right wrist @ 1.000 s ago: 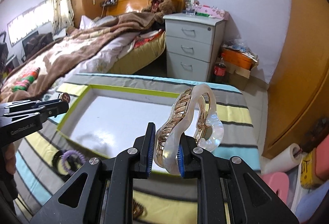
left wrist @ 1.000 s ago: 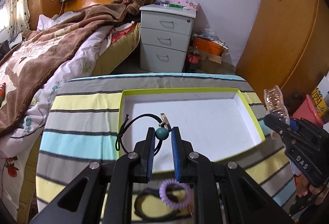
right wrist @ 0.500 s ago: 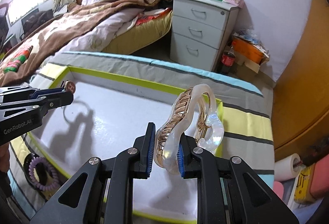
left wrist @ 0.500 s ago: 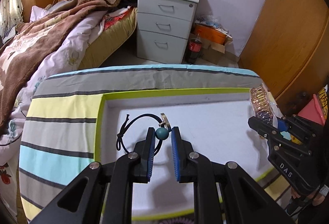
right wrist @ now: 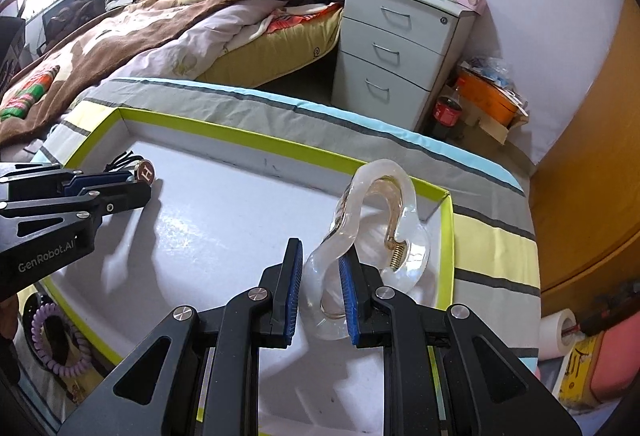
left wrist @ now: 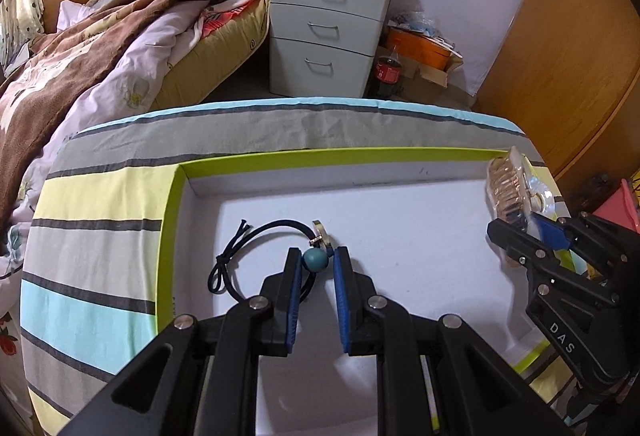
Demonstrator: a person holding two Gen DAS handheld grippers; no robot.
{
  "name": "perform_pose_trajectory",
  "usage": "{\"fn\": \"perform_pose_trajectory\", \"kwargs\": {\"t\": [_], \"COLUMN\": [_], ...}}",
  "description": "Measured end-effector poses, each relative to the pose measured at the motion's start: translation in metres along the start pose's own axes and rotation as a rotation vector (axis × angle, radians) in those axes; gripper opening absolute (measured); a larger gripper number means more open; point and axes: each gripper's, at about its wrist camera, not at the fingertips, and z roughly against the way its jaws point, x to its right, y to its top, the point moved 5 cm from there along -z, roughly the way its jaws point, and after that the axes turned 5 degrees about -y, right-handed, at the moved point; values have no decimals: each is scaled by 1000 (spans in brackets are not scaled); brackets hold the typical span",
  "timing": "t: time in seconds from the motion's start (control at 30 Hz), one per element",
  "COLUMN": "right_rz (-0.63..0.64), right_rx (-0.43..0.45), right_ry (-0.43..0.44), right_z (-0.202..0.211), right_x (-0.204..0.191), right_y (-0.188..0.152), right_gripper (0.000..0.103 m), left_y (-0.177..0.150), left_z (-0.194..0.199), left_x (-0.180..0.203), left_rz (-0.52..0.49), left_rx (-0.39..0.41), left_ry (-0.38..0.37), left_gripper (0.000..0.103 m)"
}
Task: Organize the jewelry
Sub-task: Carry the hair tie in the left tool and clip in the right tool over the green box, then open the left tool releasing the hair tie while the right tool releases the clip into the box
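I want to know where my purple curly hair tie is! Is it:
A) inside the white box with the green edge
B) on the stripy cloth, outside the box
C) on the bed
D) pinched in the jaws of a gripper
B: in the right wrist view the purple spiral hair tie lies on the striped cloth, just outside the green rim of the box, with neither gripper touching it.
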Motion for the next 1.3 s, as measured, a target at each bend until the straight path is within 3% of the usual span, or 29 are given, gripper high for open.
{"fn": "perform_pose_trajectory", "kwargs": {"t": [0.37, 0.43, 0.63, 0.9, 1.1, 1.3], "right_rz": [-16, -21, -41, -62, -92, -125], "right_rx": [16, 17, 36, 49, 83, 119], "right_ry": [-2, -2, 3, 2, 11, 23], "right_z": [1, 2, 7, 12, 28, 50], "right_x": [-2, -1, 2, 4, 6, 5], "right_y": [1, -1, 2, 2, 0, -3], "right_gripper": [20, 20, 37, 37, 44, 44], "left_y": [2, 2, 0, -2, -3, -10], "left_z": [0, 0, 0, 5, 20, 38], "left_x": [0, 0, 0, -1, 2, 6], "left_rz": [7, 7, 9, 16, 8, 9], "left_rx": [-1, -2, -6, -4, 25, 48], "left_ry": [5, 6, 5, 12, 21, 20], "left_gripper": [18, 24, 33, 38, 46, 47]}}
